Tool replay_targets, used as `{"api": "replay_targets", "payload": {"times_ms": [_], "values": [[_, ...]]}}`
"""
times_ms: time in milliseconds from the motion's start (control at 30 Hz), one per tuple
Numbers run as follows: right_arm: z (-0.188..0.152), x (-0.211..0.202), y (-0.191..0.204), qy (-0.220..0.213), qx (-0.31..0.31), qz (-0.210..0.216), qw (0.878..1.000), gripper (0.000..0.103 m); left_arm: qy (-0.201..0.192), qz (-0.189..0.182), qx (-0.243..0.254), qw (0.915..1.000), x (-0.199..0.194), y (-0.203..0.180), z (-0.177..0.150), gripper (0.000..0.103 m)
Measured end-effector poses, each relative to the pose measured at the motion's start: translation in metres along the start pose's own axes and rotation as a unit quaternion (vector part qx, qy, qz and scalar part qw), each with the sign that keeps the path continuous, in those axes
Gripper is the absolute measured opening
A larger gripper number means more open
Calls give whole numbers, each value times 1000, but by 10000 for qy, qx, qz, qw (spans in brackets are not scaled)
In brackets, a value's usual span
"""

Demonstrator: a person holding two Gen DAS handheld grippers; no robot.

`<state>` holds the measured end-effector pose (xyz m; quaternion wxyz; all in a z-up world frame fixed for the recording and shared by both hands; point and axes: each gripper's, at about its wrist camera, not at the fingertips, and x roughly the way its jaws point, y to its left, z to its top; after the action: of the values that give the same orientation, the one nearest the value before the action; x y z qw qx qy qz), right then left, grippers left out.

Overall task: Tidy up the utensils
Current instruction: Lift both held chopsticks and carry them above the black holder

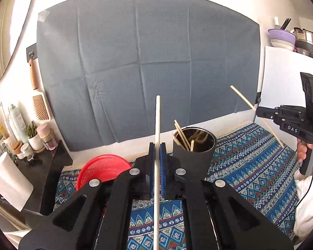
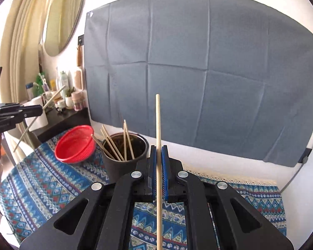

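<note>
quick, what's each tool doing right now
left tool: closed on a white chopstick
right tool: closed on a wooden chopstick

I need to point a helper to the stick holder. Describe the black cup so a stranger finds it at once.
On the blue patterned cloth, below the grey sheet, stands the black cup, right of the red basket. It alone holds wooden sticks.

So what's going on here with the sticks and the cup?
A person holds a claw in each hand, each shut on one chopstick. The left claw grips a white chopstick, the right claw a wooden chopstick, both above the patterned cloth. The dark cup already holds several, beside a red basket.
</note>
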<state>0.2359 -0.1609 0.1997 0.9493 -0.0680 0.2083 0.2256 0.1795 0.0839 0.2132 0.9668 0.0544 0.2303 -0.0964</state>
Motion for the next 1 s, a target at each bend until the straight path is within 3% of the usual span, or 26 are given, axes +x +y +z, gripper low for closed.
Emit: {"api": "replay_targets", "payload": {"times_ms": [200,433,700,900,1000], "values": [[23,30,-11,-120,702,792,9943,5,-432,-263,-22,9987,22,-20,36,5],[40,64,-23,-289,1336,1500,9792,5,-871,-765,-433,9923,62,-29,56,5],[35,109,-29,-706,1736,1830,9651,5,-1539,-1381,-1205,9709,113,-32,41,5],[11,126,-29,-1683,1960,2057,9439,5,-2374,-1752,-1645,9412,129,-25,13,5],[0,130,-37,-2073,2199,2207,9273,5,-2592,-1628,-1563,9391,134,-28,5,5]]}}
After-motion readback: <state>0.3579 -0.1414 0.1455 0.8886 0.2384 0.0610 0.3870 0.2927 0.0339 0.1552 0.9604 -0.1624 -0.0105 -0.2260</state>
